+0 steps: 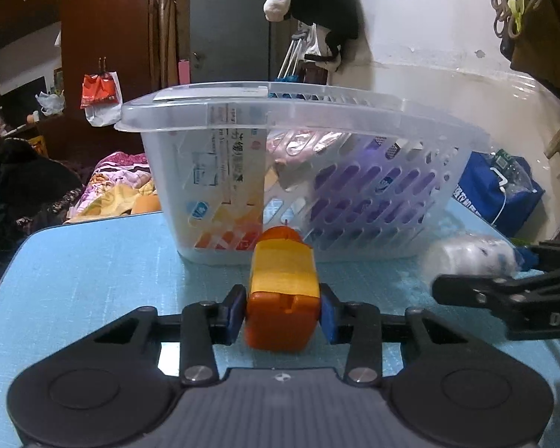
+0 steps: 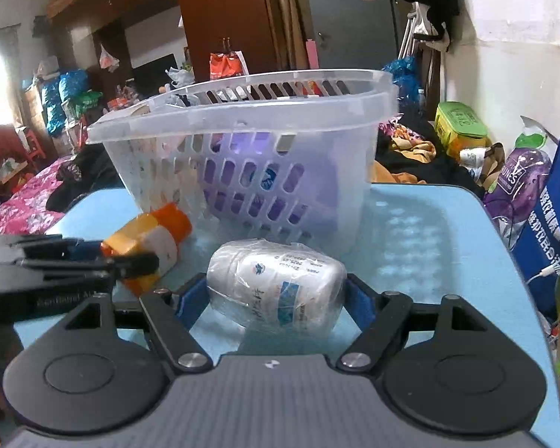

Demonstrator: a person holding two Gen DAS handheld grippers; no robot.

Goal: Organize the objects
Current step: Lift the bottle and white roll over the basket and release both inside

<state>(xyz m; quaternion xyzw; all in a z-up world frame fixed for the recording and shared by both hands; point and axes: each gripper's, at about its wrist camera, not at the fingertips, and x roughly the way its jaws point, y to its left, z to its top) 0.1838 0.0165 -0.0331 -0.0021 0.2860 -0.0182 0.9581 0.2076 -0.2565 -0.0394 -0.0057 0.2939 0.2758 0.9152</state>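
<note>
— What's the left hand got?

— The left tongs (image 1: 282, 311) are pinching an orange bottle (image 1: 281, 291) with a yellow label, blue pads pressed on both its sides. It lies lengthwise on the blue table (image 1: 93, 268), its far end just in front of the basket.

— And the right one?

— The right tongs (image 2: 276, 298) stand much wider, around a white bottle (image 2: 276, 291) sealed in clear plastic wrap. It lies on its side on the table. The pads sit right at its ends, but I can't tell whether they actually press on it.

— Where's the basket?

— The clear slotted basket (image 2: 242, 127) stands on the table just behind both bottles. Through its walls I see a printed box (image 1: 227, 186) at the left end and something purple beside it.

— Are the bottles close?

— Near each other, side by side, orange one on the left.
</note>
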